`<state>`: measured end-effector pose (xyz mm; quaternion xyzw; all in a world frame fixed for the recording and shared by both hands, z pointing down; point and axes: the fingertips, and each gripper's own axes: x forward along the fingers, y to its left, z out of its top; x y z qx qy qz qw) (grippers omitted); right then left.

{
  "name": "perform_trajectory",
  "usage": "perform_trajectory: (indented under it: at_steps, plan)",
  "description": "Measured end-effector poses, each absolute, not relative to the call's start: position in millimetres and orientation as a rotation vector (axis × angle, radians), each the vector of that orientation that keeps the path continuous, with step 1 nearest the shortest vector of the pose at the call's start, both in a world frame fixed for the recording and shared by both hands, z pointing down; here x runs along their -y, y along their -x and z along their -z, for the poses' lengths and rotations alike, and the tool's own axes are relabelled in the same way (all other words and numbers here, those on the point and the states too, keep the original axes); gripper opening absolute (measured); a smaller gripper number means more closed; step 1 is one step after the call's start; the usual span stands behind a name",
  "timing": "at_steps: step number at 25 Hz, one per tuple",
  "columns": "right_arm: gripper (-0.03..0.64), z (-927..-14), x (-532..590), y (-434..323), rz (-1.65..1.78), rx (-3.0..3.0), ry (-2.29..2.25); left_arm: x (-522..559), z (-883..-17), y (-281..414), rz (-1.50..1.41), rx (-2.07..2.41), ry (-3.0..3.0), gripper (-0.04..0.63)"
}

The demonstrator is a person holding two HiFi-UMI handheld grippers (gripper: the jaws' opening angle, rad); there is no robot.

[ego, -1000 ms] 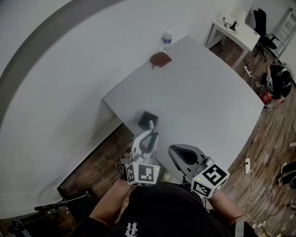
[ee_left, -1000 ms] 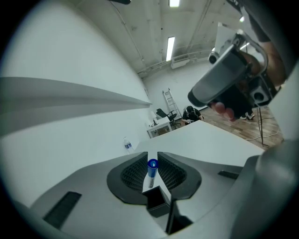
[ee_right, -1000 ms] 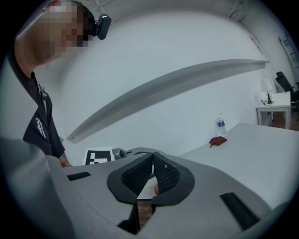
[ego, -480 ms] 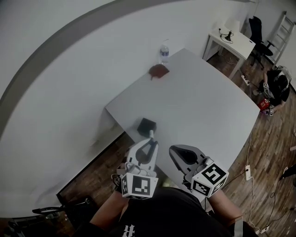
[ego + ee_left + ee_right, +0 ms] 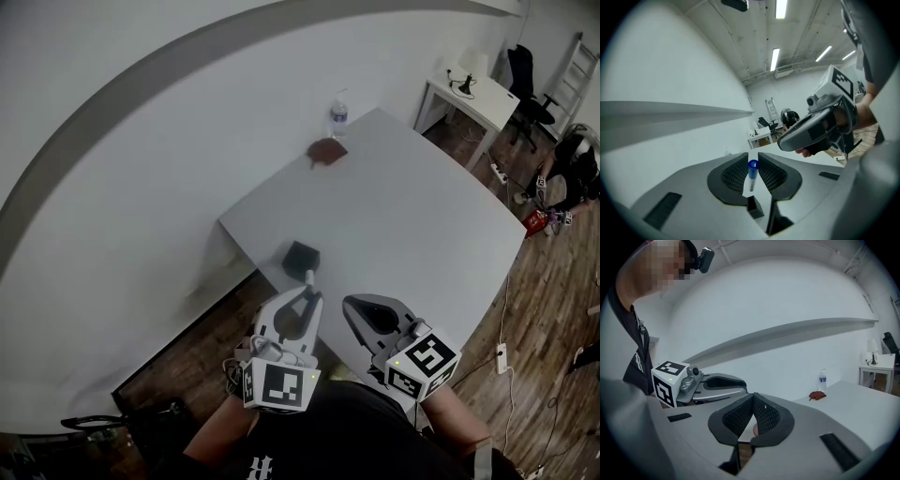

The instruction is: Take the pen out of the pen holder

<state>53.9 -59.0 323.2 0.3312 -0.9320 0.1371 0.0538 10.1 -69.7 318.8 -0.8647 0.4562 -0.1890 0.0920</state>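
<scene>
The left claw [image 5: 753, 157] has matte grey plastic jaws faced with dark, finely ribbed pads, and it is clenched on the pen [image 5: 752, 176]. The pen is a slim cylinder with a glossy blue cap and a white barrel. The barrel carries dark print too small to read. It stands nearly upright between the pad tips at the centre of the left gripper view. Its lower end is just above the pen holder [image 5: 300, 255], with a sliver of white showing between them.

The holder is a small black, square-sided box near the lower left corner of the smooth white counter [image 5: 422, 225].

The right claw [image 5: 753, 397] is built the same way. Its tips are pressed together with nothing between them, low in the head view beside the left one.

Each gripper carries a white cube [image 5: 278, 387] printed with black square patterns.

At the counter's upper corner stand a clear plastic bottle [image 5: 338, 116], its label unreadable, and a crumpled brown object [image 5: 327, 151].
</scene>
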Motion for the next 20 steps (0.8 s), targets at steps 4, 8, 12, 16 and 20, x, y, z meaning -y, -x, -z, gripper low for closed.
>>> perform_trajectory:
  at_steps: [4,8,12,16,20]
  plan:
    - [0.014,-324.2,58.6,-53.2,-0.416,2.824,-1.01,68.2,-317.3,-9.4,0.556,-1.358,2.576,0.067]
    - [0.014,-326.4,60.2,-52.0,-0.424,2.814,-1.017,70.5,-317.5,-7.1,0.549,-1.361,2.583,0.067]
    - [0.014,-327.7,61.6,-51.2,-0.425,2.81,-1.018,73.5,-319.0,-6.8,0.55,-1.363,2.588,0.067]
    - [0.014,-327.1,64.6,-51.2,-0.422,2.805,-1.024,77.1,-317.6,-6.4,0.541,-1.361,2.589,0.067]
    - [0.014,-329.2,69.7,-50.1,-0.422,2.803,-1.029,82.8,-319.0,-4.8,0.536,-1.361,2.592,0.067]
